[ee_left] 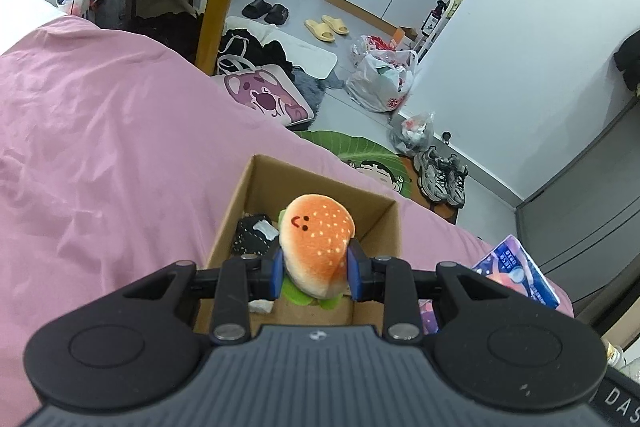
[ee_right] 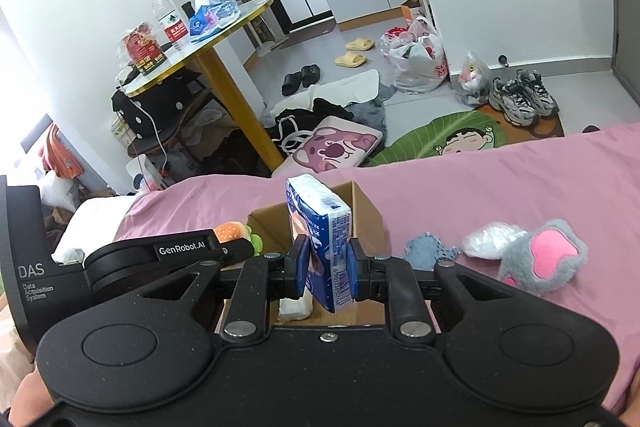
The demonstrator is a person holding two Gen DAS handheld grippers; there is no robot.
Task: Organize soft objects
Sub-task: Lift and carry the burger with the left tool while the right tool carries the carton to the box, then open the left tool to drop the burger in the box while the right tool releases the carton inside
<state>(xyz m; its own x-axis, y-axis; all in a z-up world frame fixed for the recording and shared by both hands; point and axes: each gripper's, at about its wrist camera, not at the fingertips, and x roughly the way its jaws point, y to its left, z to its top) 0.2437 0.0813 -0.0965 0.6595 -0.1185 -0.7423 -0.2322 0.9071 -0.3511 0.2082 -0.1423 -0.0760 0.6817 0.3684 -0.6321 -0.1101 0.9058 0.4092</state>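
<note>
Plush burger toy [ee_left: 316,247]: orange bun dotted with pale seeds, small stitched smiling face, green felt lettuce poking out below. Tissue pack [ee_right: 322,247]: blue and white wrapper, barcode down one edge, standing upright.

One cardboard box [ee_left: 380,223] on the pink bed cover [ee_left: 120,147], open at the top, brown inside. Inside the box: one black speckled cloth item [ee_left: 252,237] with a white tag, and one white folded piece [ee_right: 294,307] near the front wall. On the bed to the right of the box: one blue knitted piece [ee_right: 428,251], one white crinkly bundle [ee_right: 492,237], one grey fluffy paw [ee_right: 544,255] with pink pads. Two hand-held grippers in all.

Left hand-held gripper [ee_left: 316,273] clamped on the burger toy, blue pads pressed into both sides of the bun, toy held just above the box opening. Right hand-held gripper [ee_right: 324,275] clamped on the tissue pack, pads squeezing its lower half, pack rising up past the fingertips and hanging over the same box. Seen from the right wrist, burger toy peeping out at the left edge of the box, beside the tissue pack.
</note>
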